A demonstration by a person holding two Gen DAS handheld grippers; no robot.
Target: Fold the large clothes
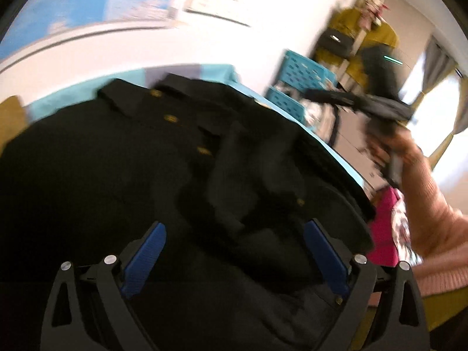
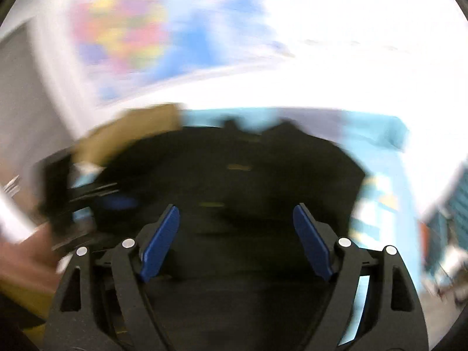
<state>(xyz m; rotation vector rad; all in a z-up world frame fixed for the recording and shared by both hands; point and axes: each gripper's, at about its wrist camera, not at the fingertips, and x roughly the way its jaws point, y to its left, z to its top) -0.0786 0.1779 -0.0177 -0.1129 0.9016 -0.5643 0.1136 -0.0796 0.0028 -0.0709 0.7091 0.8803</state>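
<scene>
Mid-fold on black coat [image 1: 122,158] — both hands empty
Left hand-held gripper [image 1: 234,251] & right hand-held gripper [image 2: 235,239] spread wide, nothing btwn; bunched sleeve prob traps creases w/ next fold.

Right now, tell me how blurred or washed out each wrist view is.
Left wrist view: moderate motion blur, the black garment with its gold buttons readable, the window at right blown out. Right wrist view: heavy smear, the garment a dark blob, the wall overexposed; only the blue fingers look sharp.
</scene>
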